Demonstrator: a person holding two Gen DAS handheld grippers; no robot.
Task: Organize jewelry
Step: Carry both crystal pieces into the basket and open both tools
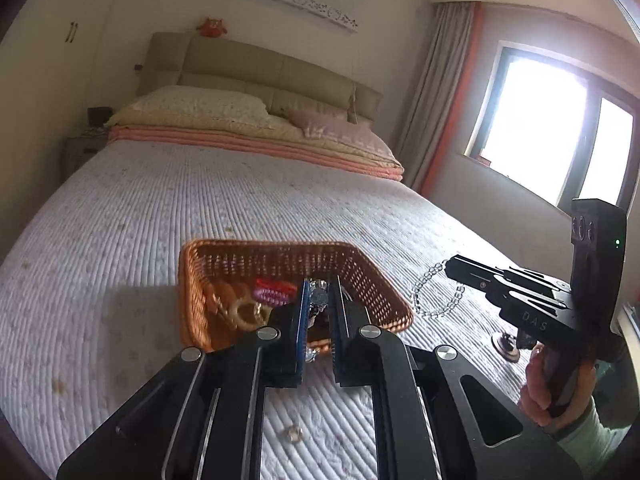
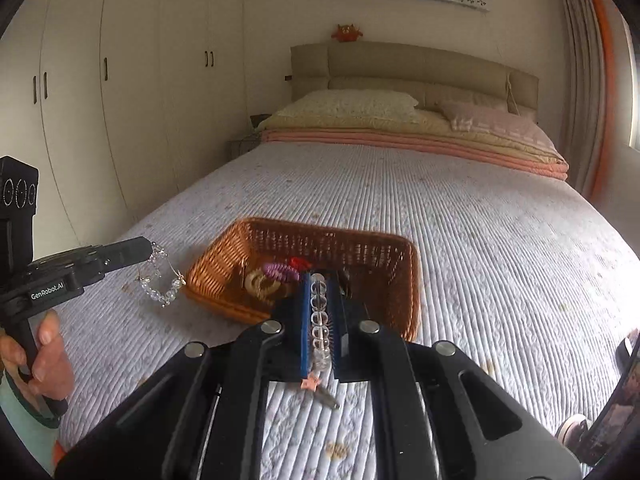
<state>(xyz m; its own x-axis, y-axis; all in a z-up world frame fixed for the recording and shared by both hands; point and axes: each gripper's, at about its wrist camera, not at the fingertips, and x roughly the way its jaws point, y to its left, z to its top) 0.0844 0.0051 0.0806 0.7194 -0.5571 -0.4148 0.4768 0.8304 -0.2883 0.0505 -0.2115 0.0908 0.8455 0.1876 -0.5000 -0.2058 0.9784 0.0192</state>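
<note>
left gripper (image 1: 320, 300): clamped on crystal bracelet (image 2: 160, 280) | right gripper (image 2: 320, 304): clamped on clear bead bracelet (image 1: 436, 292) | wicker basket (image 1: 360, 276): set mid-bed, near foot edge

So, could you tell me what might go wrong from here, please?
1. The clear round-bead bracelet hangs from the right gripper by a few beads and could slip before reaching the orange wicker basket.
2. The faceted crystal bracelet dangles loosely from the left gripper; it could snag the basket's rim.
</note>
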